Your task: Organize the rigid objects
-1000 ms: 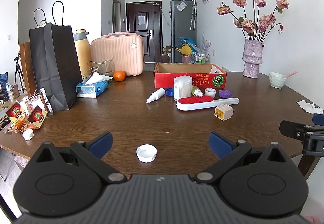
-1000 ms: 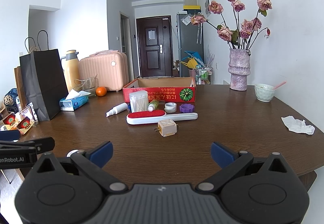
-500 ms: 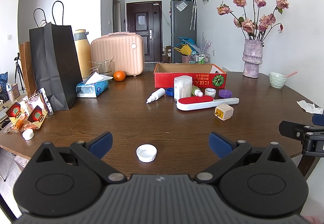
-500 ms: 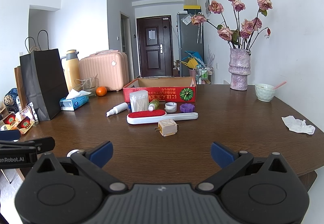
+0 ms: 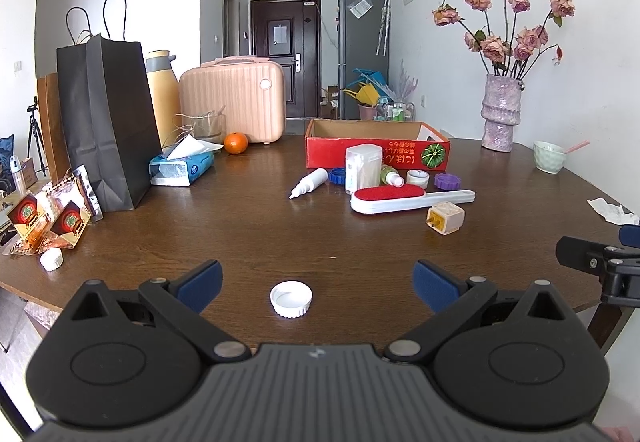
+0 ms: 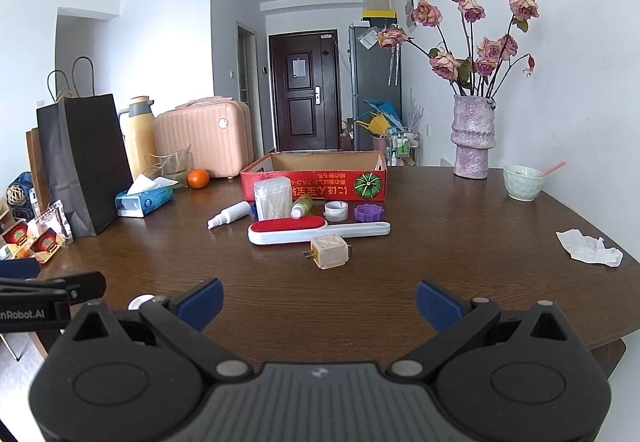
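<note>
My left gripper (image 5: 316,282) is open above the table's near edge, and a white cap (image 5: 291,299) lies on the wood between its blue pads. My right gripper (image 6: 319,302) is open and empty, farther right. A red cardboard box (image 6: 316,178) stands mid-table. In front of it lie a red-and-white lint brush (image 6: 316,232), a beige plug cube (image 6: 329,252), a white dropper bottle (image 6: 228,215), a cotton-swab box (image 6: 273,197), a small green bottle (image 6: 301,206), a tape roll (image 6: 337,211) and a purple cap (image 6: 368,213). A blue cap (image 5: 338,175) shows in the left wrist view.
A black paper bag (image 5: 110,122), tissue pack (image 5: 181,167), orange (image 5: 235,143), pink case (image 5: 234,100) and snack packets (image 5: 48,218) fill the left side, with another white cap (image 5: 51,259) by them. A vase (image 6: 473,136), bowl (image 6: 523,182) and crumpled tissue (image 6: 590,247) sit at right.
</note>
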{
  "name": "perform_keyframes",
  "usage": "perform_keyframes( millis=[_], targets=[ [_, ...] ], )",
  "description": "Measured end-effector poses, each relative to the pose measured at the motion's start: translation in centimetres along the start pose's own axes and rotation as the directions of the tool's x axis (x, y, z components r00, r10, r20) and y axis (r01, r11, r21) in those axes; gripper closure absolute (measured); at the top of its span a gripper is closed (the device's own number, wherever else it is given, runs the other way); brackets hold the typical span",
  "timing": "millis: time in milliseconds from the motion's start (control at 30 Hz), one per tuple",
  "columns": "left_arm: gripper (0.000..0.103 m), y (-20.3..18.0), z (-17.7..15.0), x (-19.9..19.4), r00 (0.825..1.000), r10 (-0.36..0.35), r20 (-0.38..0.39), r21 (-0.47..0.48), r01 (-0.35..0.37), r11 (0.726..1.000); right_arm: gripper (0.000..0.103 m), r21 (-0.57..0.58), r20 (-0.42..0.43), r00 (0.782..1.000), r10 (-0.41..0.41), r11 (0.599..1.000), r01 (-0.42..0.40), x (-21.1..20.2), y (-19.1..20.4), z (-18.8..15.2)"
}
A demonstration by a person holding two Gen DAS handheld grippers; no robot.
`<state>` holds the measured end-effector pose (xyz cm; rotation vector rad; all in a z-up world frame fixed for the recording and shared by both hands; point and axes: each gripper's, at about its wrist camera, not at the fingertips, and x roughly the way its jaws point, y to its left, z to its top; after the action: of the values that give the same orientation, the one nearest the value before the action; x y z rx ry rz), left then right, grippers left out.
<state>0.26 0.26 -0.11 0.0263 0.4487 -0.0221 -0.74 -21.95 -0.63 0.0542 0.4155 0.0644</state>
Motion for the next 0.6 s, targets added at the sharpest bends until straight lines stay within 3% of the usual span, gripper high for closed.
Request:
perform_keyframes(
  millis=[600],
  targets=[
    [0.004, 1.7, -0.5, 3.7, 0.997, -0.006, -0.078, -0.029, 0.004, 1.0, 0.0, -0.008, -0.038, 0.999, -0.018, 1.0, 0.018, 2.5, 0.0, 0.4]
  ],
)
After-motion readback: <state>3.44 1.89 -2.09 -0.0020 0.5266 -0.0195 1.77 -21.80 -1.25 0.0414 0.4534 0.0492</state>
